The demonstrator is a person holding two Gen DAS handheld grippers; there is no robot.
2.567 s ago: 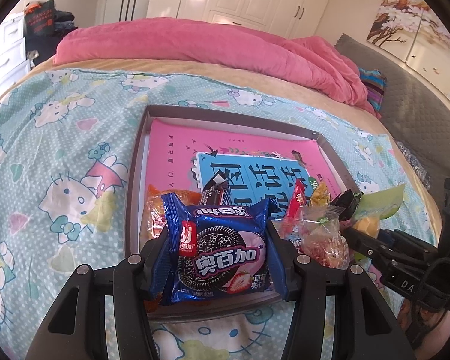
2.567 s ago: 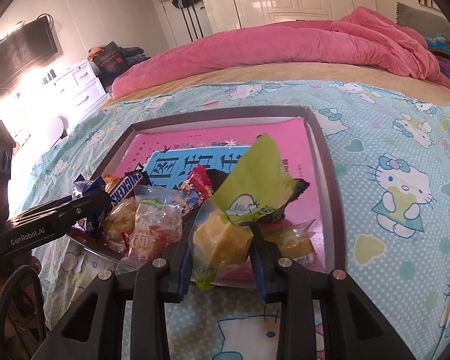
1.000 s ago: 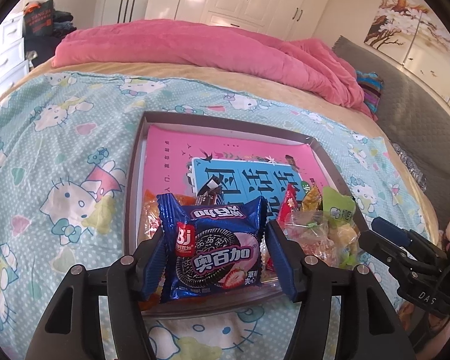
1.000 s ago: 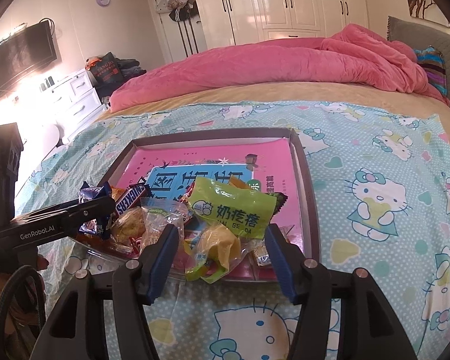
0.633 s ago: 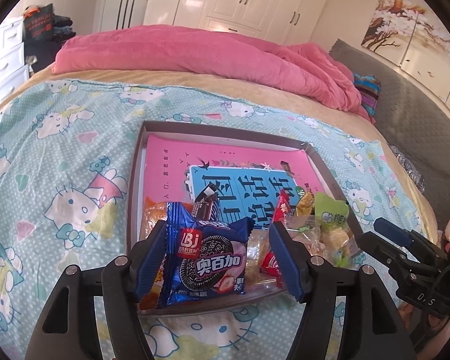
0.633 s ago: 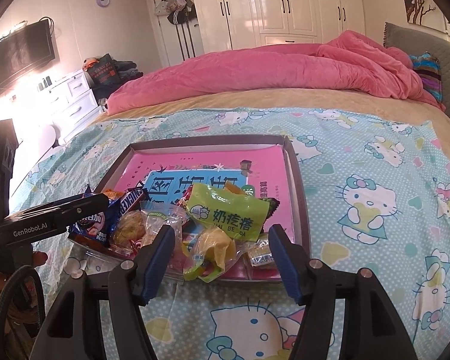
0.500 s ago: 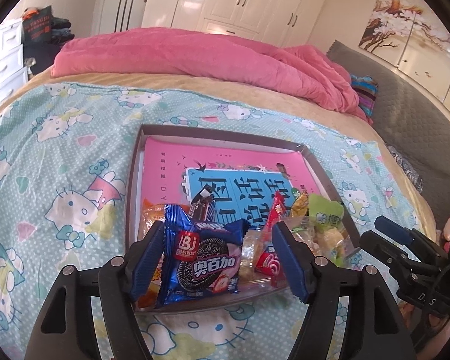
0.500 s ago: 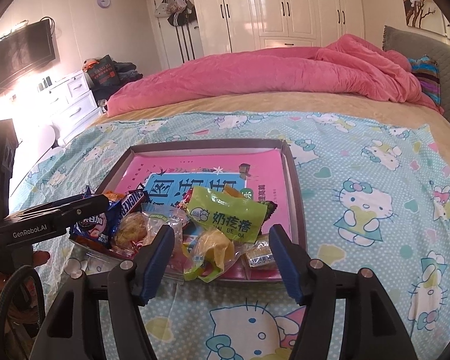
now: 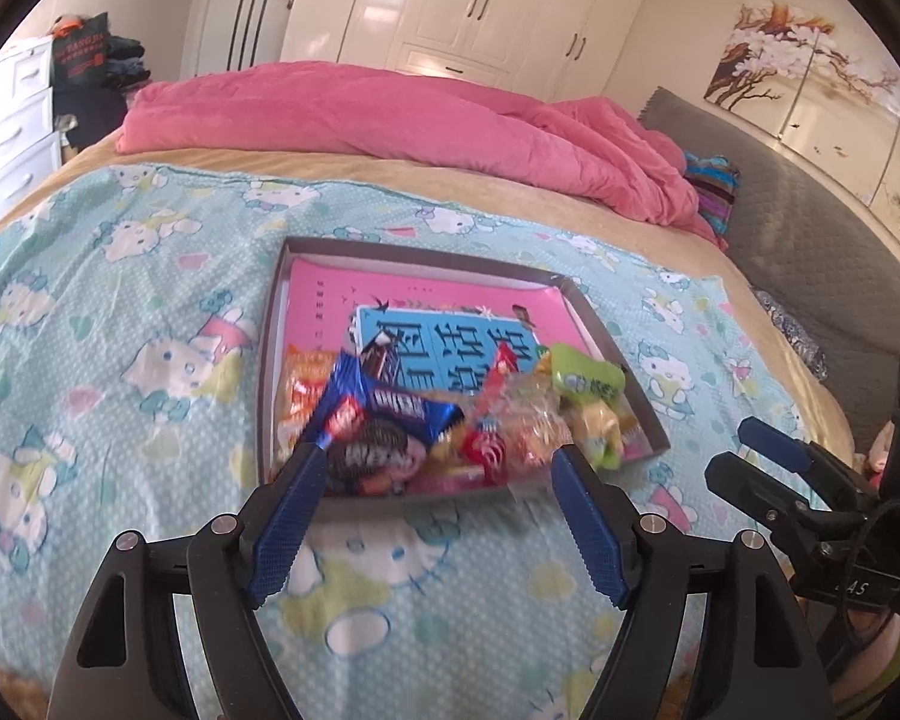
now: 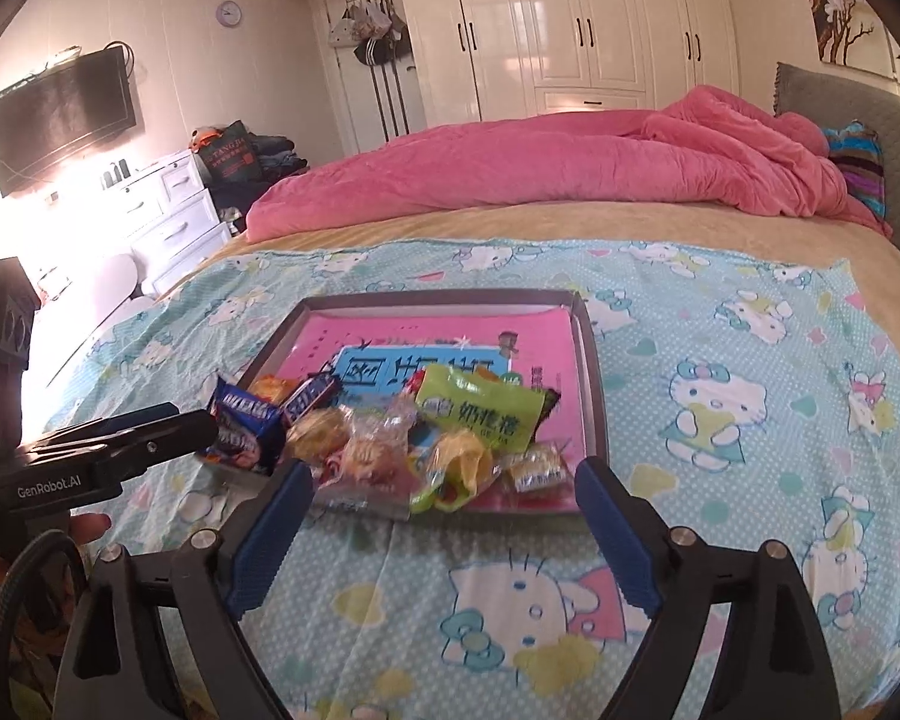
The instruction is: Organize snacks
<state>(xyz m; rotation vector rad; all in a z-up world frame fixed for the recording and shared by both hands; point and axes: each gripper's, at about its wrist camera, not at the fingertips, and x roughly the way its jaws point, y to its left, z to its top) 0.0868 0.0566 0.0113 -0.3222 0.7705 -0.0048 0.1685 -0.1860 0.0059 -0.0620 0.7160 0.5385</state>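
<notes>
A grey tray (image 9: 273, 324) (image 10: 591, 384) lies on the bed with a pink and blue book inside. A heap of snacks fills its near end: a blue cookie pack (image 9: 384, 426) (image 10: 243, 420), a green packet (image 9: 588, 381) (image 10: 480, 414), a chocolate bar (image 10: 309, 393), an orange packet (image 9: 300, 384) and clear-wrapped sweets (image 10: 372, 450). My left gripper (image 9: 435, 468) is open and empty, just in front of the tray's near edge. My right gripper (image 10: 444, 480) is open and empty, also in front of the tray. Each gripper shows in the other's view.
The Hello Kitty sheet (image 10: 720, 396) covers the near bed. A pink duvet (image 9: 360, 114) lies bunched at the far side. A grey headboard (image 9: 810, 228) is at the right, white drawers (image 10: 174, 222) at the left, wardrobes behind.
Both grippers let go of their snacks, opened, and pulled back from the tray. The cookie pack and green packet now rest in the tray's heap.
</notes>
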